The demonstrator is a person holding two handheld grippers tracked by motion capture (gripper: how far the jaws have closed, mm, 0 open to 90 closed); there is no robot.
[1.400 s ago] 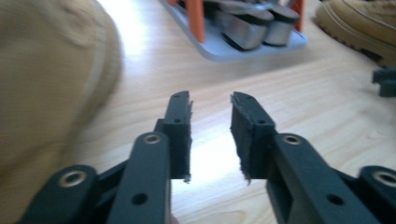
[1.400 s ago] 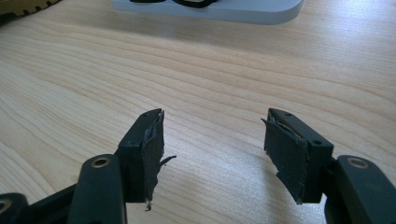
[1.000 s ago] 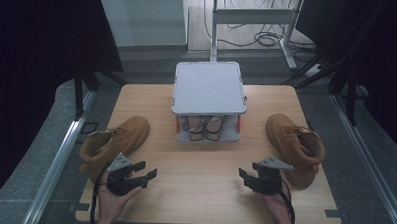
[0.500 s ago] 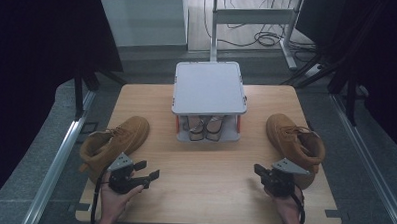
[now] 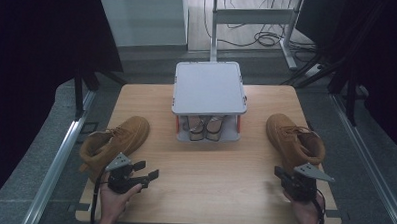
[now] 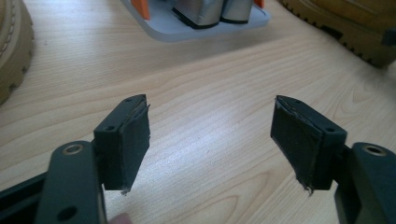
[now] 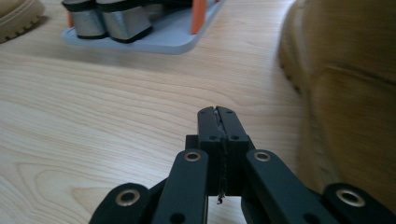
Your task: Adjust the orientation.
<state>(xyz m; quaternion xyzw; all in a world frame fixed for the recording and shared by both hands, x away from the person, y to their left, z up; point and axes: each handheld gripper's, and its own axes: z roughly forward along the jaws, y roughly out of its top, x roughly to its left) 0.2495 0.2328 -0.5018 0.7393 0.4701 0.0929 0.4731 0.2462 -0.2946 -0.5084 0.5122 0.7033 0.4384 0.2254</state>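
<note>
A pale wood-grain table [image 5: 205, 157] holds a grey two-tier plastic rack [image 5: 209, 87] with orange posts at twelve o'clock. A tan suede boot with a ridged sole [image 5: 116, 140] lies at nine o'clock, its mate [image 5: 293, 138] at three o'clock. The left gripper [image 5: 145, 172], just beside the first boot, has its black padded jaws wide apart, with nothing between them. The right gripper [image 5: 279, 176], just beside the other boot, has its jaws pressed together, holding nothing.
</note>
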